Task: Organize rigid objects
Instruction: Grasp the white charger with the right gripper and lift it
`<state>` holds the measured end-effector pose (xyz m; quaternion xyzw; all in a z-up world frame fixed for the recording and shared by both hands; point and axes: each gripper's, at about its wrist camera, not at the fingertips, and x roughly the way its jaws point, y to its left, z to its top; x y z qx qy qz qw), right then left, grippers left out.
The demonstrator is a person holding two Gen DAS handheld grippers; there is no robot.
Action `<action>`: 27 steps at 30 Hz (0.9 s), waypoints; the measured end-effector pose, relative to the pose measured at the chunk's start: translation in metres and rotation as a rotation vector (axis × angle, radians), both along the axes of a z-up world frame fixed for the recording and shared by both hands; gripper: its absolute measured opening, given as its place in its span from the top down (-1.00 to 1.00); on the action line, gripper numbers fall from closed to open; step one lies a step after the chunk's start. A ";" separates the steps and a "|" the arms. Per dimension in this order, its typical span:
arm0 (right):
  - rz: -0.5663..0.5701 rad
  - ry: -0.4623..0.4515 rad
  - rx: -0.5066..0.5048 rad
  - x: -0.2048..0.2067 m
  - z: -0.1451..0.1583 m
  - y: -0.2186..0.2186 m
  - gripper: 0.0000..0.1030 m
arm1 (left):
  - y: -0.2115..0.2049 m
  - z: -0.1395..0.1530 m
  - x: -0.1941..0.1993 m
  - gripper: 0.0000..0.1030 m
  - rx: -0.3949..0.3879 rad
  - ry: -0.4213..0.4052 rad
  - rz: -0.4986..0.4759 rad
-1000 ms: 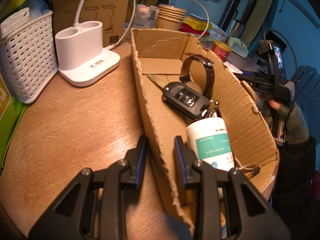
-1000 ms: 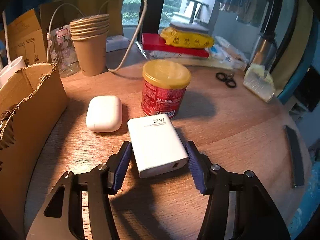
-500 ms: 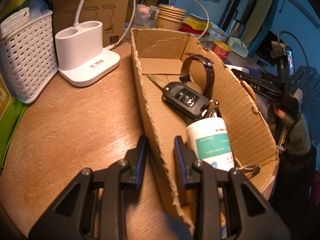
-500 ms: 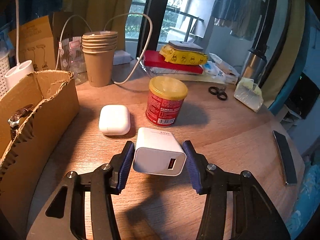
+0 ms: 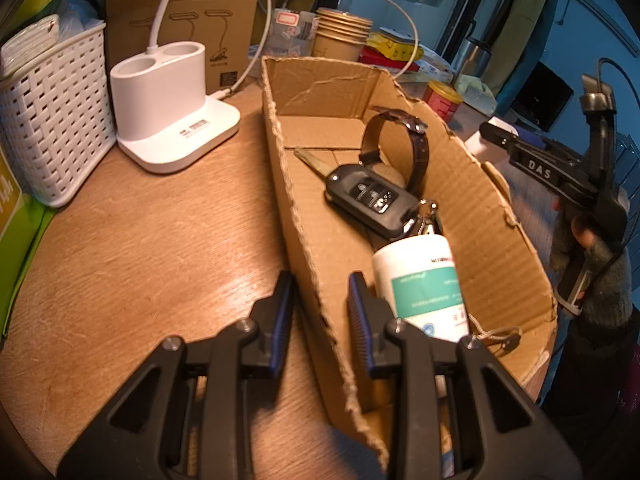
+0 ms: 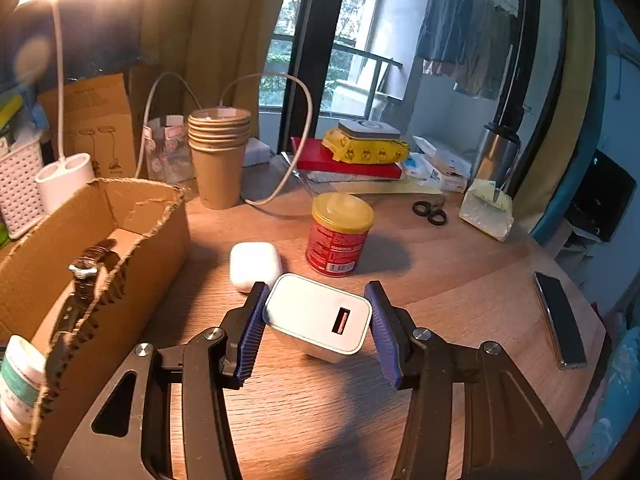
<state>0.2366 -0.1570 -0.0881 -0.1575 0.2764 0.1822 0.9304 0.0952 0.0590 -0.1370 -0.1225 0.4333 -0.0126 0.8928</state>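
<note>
Right gripper (image 6: pixel 316 322) is clamped on the white USB charger (image 6: pixel 318 316), pads pressing its two short sides w/ the orange port facing back at the camera; it looks lifted and tilted off the wooden table (image 6: pixel 460 264), prob. so it can swing over to the cardboard box (image 6: pixel 160 232) off to the gripper's left. Left gripper (image 5: pixel 320 300) straddles the box's torn near wall (image 5: pixel 304 248), one finger outside, one inside, jaws narrowly apart around the cardboard, so whether they actually pinch it I can't tell; seems meant to steady the box for the drop. Inside, ahead of that gripper: white bottle w/ teal label (image 5: pixel 424 284), then car key fob (image 5: pixel 370 198), then wristwatch (image 5: pixel 400 144) standing on its strap. Free floor is mostly at the far end. Just beyond the charger sit the white earbud case (image 6: pixel 256 264) and the red tin w/ yellow lid (image 6: pixel 338 234), both likely next to go. In the way: the box's ragged right wall, which the charger must clear. Paper cup stack (image 6: pixel 218 156), scissors (image 6: pixel 430 212) and phone (image 6: pixel 560 320) are well clear.
</note>
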 end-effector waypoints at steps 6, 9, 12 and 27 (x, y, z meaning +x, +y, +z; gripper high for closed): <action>0.026 -0.013 0.011 -0.012 0.009 0.005 0.00 | 0.000 0.000 0.000 0.42 0.000 0.000 0.000; 0.040 -0.022 0.019 -0.018 0.014 0.007 0.00 | 0.000 0.000 0.000 0.42 0.000 0.000 0.000; 0.058 -0.033 0.028 -0.026 0.021 0.010 0.00 | 0.000 0.000 0.000 0.42 0.000 0.000 0.000; 0.156 -0.080 0.053 -0.060 0.045 0.032 0.00 | 0.000 0.000 0.000 0.42 0.000 0.000 0.000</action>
